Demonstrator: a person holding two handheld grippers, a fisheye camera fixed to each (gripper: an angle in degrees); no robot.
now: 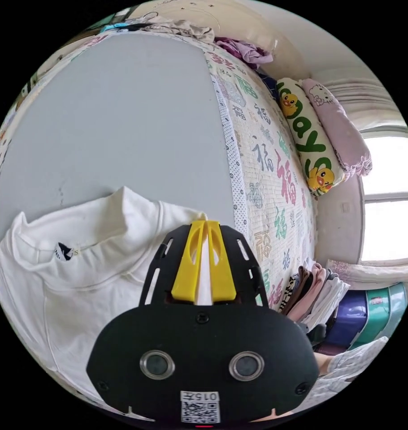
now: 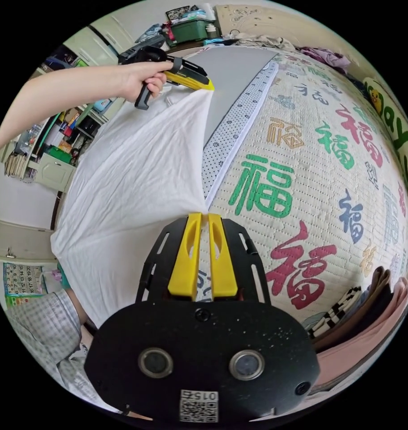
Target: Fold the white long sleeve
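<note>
Left gripper view. The left gripper (image 1: 205,224) was closed, its two yellow jaws pinching a fold of the white long sleeve (image 1: 78,277), a strip of white cloth showing between them. The collar and neck label (image 1: 64,251) lay to the left of the jaws, the garment hanging beside and below the gripper. Beyond the tips stretched a grey sheet (image 1: 114,121) on the bed, with a printed quilt (image 1: 266,170) to the right and pillows (image 1: 311,139) farther right. A stack of folded clothes (image 1: 316,291) sat to the lower right.

Right gripper view. The right gripper (image 2: 203,217) was likewise closed on an edge of the shirt, the cloth gathering to a point at its jaw tips. From there the fabric ran taut, up and to the left, to the other gripper (image 2: 193,78), held in a hand (image 2: 143,80) and clamped on a far corner.

Risk, as judged. Each grip appeared to hold only a narrow bite of thin cloth; a hard pull apart could slip an edge free. The lower part hung slack off the bed's side, so it could bunch or fold crookedly when laid on the grey sheet.
</note>
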